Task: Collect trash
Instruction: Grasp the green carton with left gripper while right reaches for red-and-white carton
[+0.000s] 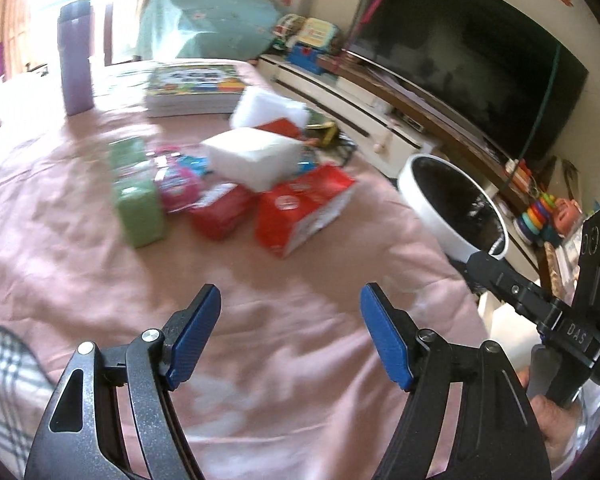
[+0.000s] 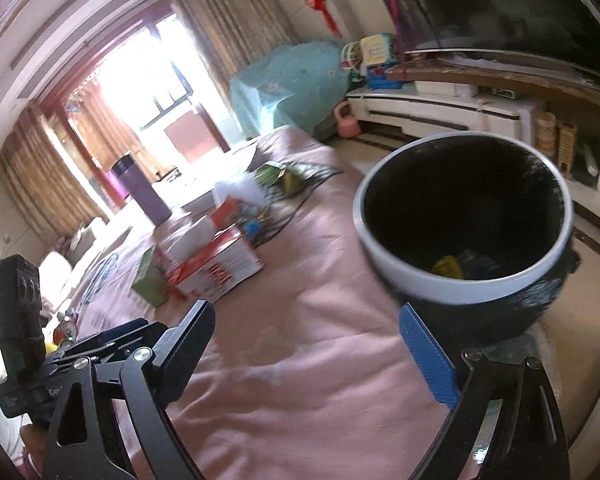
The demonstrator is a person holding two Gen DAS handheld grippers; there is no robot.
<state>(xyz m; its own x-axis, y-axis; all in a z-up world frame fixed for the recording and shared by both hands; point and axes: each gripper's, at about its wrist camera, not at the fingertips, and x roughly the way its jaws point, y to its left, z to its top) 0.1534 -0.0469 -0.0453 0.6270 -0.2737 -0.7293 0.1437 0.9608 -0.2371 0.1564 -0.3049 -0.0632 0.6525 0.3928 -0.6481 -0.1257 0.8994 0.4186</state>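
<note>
A pile of packets lies on the pink cloth (image 1: pixel 260 320): a green box (image 1: pixel 138 204), pink wrappers (image 1: pixel 178 180), red packets (image 1: pixel 300 210) and white tissue packs (image 1: pixel 254 156). The pile also shows in the right wrist view (image 2: pixel 216 264). A white-rimmed black bin (image 1: pixel 452 204) stands at the cloth's right edge; in the right wrist view the bin (image 2: pixel 464 232) holds a yellow scrap (image 2: pixel 446 267). My left gripper (image 1: pixel 290 340) is open and empty, short of the pile. My right gripper (image 2: pixel 308 352) is open and empty, beside the bin.
A purple flask (image 1: pixel 76 60) and stacked books (image 1: pixel 192 88) stand behind the pile. A TV (image 1: pixel 460 48) on a low white cabinet (image 1: pixel 340 100) runs along the right. Toys (image 1: pixel 540 216) sit by the cabinet. A pink kettlebell (image 2: pixel 346 122) is on the floor.
</note>
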